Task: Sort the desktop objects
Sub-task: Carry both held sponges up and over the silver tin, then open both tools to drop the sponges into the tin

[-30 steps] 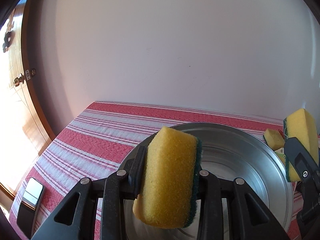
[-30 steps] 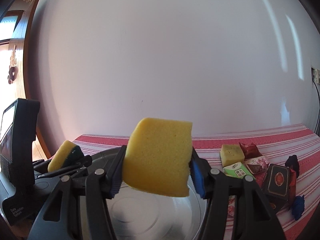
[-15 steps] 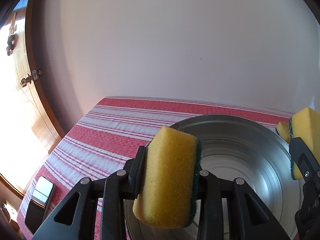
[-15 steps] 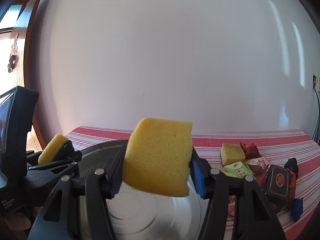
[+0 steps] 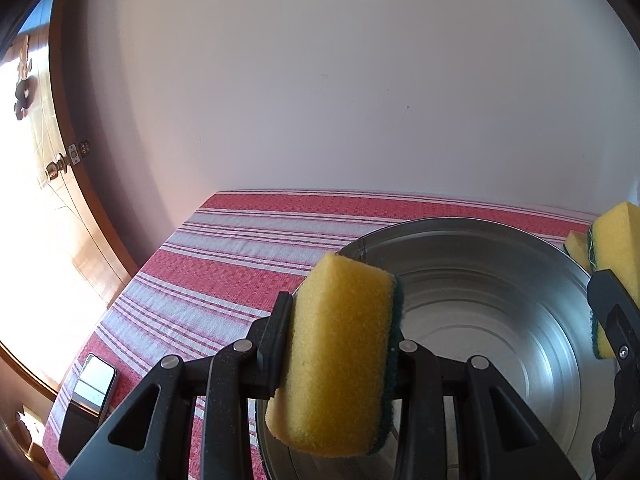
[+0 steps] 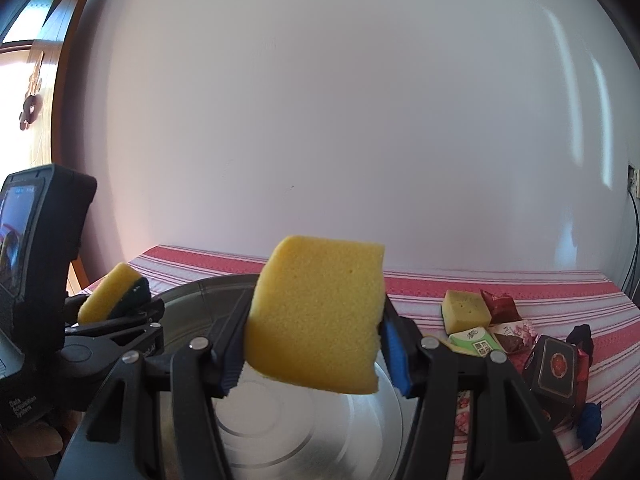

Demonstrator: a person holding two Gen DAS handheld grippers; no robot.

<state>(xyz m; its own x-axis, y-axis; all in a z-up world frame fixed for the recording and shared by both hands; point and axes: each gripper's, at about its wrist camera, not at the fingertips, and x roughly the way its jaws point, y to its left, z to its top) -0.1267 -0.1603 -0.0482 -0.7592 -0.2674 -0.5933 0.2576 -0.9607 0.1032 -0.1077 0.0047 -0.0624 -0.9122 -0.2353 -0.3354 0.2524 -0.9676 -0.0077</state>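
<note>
Both grippers are up over the big steel basin (image 5: 500, 320), each with a sponge. The left gripper (image 5: 340, 360) has its jaws clamped on a yellow sponge with a green scouring face (image 5: 336, 356), gripped upright, hanging above the basin's near rim. The right gripper (image 6: 316, 328) squeezes a second yellow sponge (image 6: 316, 316) between its blue pads (image 6: 394, 356), held above the basin's ridged floor. From the left camera that second sponge peeks in at the far right edge; from the right camera the left one shows at the left side, above the rim. A third sponge (image 6: 464, 308) sits on the red striped tablecloth (image 5: 256, 248), just beside the basin, touching a cluster of snack packets (image 6: 504, 328) and a dark box (image 6: 556, 364). A phone (image 5: 92, 388) lies at the cloth's near-left corner, well apart.
</note>
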